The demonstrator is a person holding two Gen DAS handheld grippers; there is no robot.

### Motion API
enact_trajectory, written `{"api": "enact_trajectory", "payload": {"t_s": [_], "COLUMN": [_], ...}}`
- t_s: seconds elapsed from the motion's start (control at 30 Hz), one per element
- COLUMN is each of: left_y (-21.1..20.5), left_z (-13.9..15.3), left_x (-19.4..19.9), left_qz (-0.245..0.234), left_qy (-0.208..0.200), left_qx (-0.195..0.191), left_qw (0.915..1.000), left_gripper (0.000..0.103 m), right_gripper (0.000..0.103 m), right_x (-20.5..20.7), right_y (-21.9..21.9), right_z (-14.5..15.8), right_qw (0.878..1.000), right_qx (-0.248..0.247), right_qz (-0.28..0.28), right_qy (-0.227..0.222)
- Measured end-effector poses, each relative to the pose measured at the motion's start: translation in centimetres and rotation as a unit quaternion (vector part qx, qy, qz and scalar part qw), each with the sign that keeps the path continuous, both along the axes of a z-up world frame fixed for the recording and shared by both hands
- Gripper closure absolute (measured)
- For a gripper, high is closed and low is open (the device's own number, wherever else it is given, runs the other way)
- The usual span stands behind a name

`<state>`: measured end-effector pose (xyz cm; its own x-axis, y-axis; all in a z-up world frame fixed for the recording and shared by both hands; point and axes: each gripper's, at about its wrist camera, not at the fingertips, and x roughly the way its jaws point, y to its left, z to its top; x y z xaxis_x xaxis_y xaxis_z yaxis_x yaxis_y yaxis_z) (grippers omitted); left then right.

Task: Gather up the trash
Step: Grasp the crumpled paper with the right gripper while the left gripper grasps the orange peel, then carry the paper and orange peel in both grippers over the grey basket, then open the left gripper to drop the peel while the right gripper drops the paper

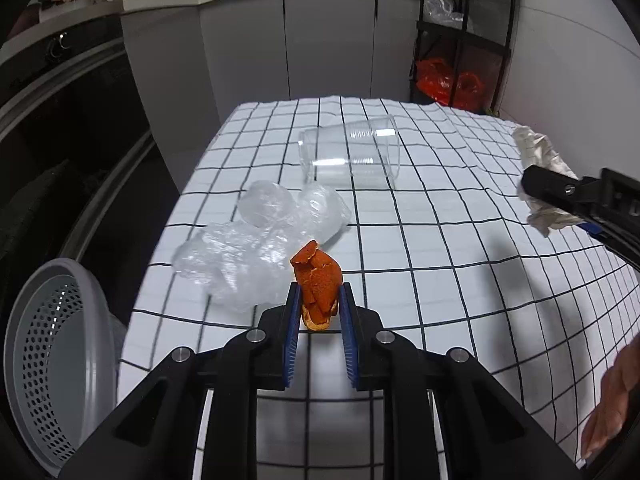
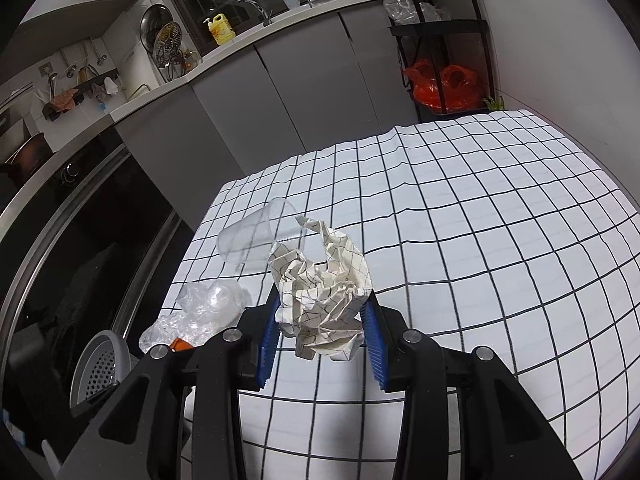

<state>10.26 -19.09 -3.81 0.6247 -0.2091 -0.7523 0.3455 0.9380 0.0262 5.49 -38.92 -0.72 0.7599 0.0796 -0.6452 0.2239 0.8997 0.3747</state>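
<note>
Pinching curled orange peel [image 1: 318, 280], left tongs [image 1: 319, 312]; right tongs [image 2: 322, 320] clamp crumpled gridded paper [image 2: 324, 292].

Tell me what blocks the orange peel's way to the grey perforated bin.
Nothing visible does: the left gripper holds the orange peel near the table's left edge, and the grey perforated bin sits open below; the crumpled clear plastic wrap lies farther back.

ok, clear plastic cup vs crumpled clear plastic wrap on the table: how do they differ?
The clear plastic cup keeps its rigid ribbed shape; the crumpled clear plastic wrap is a shapeless wad. The cup lies on its side farther up the checked tablecloth; the wrap sits near the left edge, above the grey perforated basket. Both are transparent, ungripped, resting on the cloth.
</note>
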Motion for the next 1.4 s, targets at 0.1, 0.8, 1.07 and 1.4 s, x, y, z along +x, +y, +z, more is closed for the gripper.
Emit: {"api": "enact_trajectory", "payload": {"t_s": [0.1, 0.8, 1.07, 1.4], "left_y": [1.5, 21.8, 26.9, 30.2], "left_z": [1.4, 4.1, 2.9, 2.2], "left_x": [-0.6, -1.9, -2.0, -1.9], "left_qz": [0.001, 0.158, 0.198, 0.216], "left_qy": [-0.012, -0.056, -0.046, -0.03], "left_qx": [-0.008, 0.013, 0.019, 0.021], "left_qw": [0.9999, 0.9857, 0.979, 0.9756], "left_gripper": [0.084, 0.084, 0.084, 0.083], "right_gripper": [0.066, 0.066, 0.066, 0.066], "right_x": [0.0, 2.1, 2.6, 2.5], "right_y": [1.0, 16.3, 24.8, 31.9], "right_z": [0.2, 1.2, 1.2, 0.4], "right_qw": [1.0, 0.984, 0.968, 0.949], "right_qx": [-0.004, 0.036, 0.025, 0.003], "right_qz": [0.014, 0.17, 0.248, 0.315], "right_qy": [-0.005, -0.033, -0.029, -0.017]}}
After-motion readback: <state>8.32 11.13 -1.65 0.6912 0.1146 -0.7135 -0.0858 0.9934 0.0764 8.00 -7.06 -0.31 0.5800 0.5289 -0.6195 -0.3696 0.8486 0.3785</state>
